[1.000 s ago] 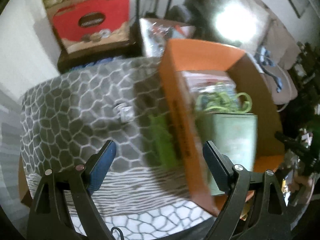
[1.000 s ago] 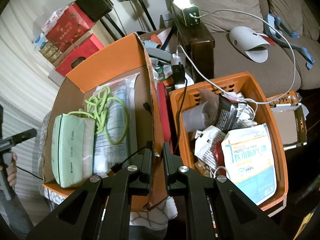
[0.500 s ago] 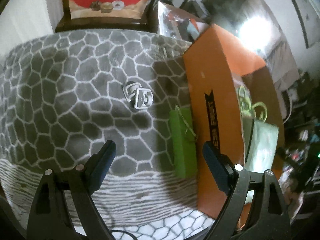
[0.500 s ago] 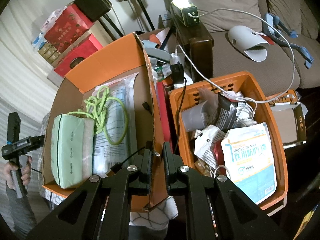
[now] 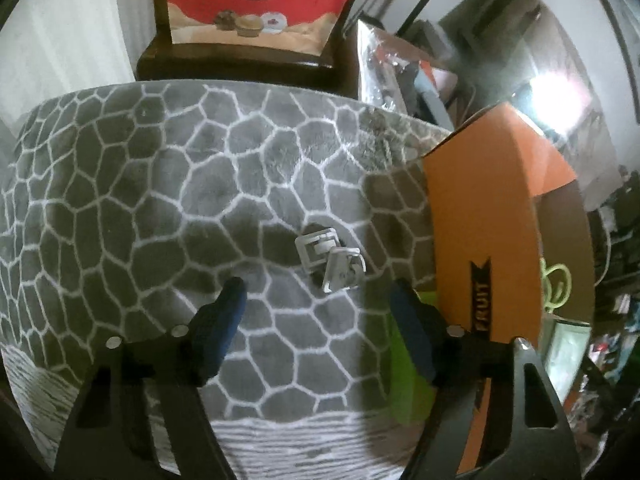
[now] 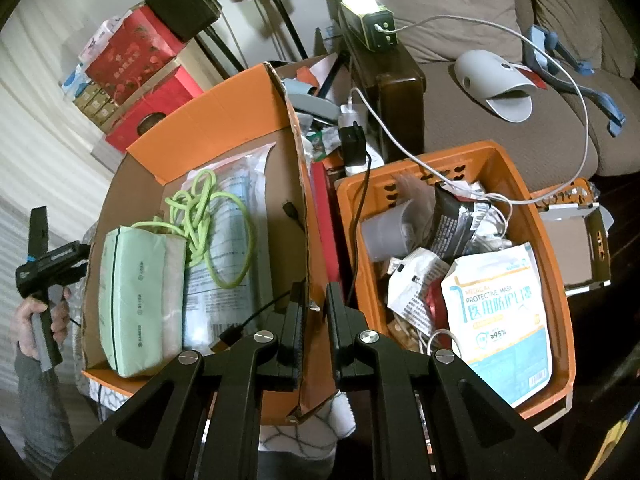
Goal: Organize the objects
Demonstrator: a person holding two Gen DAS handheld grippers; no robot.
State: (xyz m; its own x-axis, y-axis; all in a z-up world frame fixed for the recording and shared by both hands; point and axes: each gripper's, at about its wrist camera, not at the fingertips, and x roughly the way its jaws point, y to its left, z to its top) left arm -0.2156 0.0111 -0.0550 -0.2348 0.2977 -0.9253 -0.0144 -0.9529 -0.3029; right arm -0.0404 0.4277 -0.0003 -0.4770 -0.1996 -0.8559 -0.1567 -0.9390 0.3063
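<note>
Progress looks partial. Left of the right gripper, whose jaws pinch the side wall of the orange cardboard box, a pale green soft pack, a tangled lime-green cord and a clear plastic-wrapped packet already lie inside that box. To that gripper's right an orange plastic basket holds a white-and-blue mask packet and loose wrappers.

Left outside are two small clear plastic buckles, lying just ahead of the left gripper on the grey web-patterned plush blanket, between its fingertips and slightly toward the right one. Its jaws have just been closing but stand apart with nothing between the pads. A bright green flat item also waits beside the box, behind the right finger.

That green item is mostly covered and blurred, so what it is cannot be told. The box's contents are nearly cut off in the left wrist view, and the basket's lower layers are buried.
</note>
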